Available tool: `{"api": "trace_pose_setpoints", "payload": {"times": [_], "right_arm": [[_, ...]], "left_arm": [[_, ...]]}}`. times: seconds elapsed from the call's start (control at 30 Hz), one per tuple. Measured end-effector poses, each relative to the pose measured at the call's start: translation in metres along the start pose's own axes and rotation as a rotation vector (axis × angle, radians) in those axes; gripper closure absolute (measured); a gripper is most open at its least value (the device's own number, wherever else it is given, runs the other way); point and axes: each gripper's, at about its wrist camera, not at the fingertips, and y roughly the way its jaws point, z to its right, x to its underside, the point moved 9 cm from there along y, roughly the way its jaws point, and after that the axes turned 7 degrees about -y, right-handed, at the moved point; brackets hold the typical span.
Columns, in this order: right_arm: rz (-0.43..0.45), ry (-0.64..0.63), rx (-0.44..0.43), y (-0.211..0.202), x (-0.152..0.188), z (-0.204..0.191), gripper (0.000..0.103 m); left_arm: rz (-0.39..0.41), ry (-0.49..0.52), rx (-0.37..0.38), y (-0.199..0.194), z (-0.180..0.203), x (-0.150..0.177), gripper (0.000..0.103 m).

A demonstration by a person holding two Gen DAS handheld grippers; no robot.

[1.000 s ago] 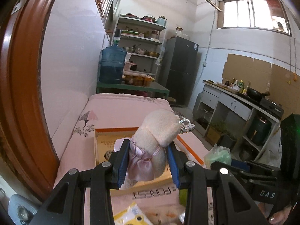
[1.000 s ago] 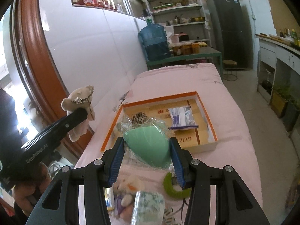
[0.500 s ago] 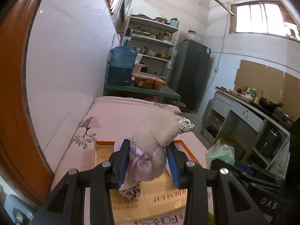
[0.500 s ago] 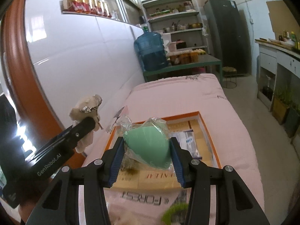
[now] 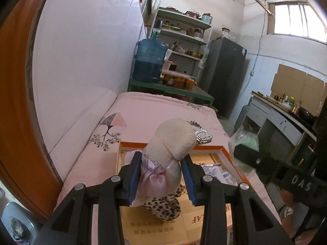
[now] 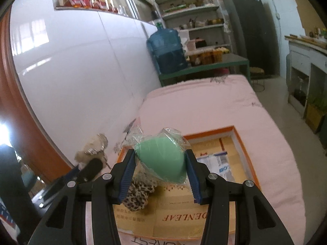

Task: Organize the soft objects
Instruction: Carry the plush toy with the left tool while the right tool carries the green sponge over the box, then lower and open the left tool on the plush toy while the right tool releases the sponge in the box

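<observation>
The left gripper (image 5: 161,175) has its blue pads pressed on both sides of a small cream teddy bear (image 5: 169,143) in a pink satin dress, which it holds above the left part of a shallow orange-rimmed box (image 5: 222,148). A silver crown sits on the bear's head. Under the bear, a leopard-print scrunchie (image 5: 163,207) lies on the box floor.

The right gripper (image 6: 161,175) grips a green teardrop sponge (image 6: 161,161) wrapped in clear plastic, its pads tight against the wrapping, above the near left part of the same box. A white and blue packet (image 6: 214,161) lies toward the box's right side.

The box rests on a bed with a pink cover (image 6: 204,106) along a white wall. Beyond the bed's far end a blue water jug (image 6: 166,51) stands on a green table.
</observation>
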Motion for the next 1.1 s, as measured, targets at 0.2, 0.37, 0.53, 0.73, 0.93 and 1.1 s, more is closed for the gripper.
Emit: {"api": "trace_pose_setpoints", "payload": {"times": [0.2, 0.37, 0.53, 0.73, 0.93, 1.1], "right_arm": [[-0.053, 0.010, 0.005, 0.018, 0.019, 0.013, 0.053], [-0.073, 0.021, 0.008, 0.022, 0.030, 0.023, 0.053], [-0.084, 0.028, 0.009, 0.026, 0.035, 0.027, 0.053], [-0.112, 0.019, 0.013, 0.033, 0.042, 0.027, 0.053], [-0.138, 0.012, 0.011, 0.039, 0.049, 0.025, 0.053], [-0.161, 0.009, 0.008, 0.043, 0.053, 0.022, 0.053]], "left_arm": [[-0.058, -0.028, 0.002, 0.015, -0.011, 0.016, 0.064], [-0.085, -0.019, 0.003, 0.024, -0.010, 0.025, 0.064], [-0.104, -0.002, 0.005, 0.029, -0.007, 0.033, 0.064], [-0.118, -0.009, -0.004, 0.035, -0.013, 0.037, 0.064], [-0.136, -0.022, -0.008, 0.042, -0.019, 0.038, 0.065], [-0.154, -0.009, -0.015, 0.047, -0.019, 0.043, 0.064]]}}
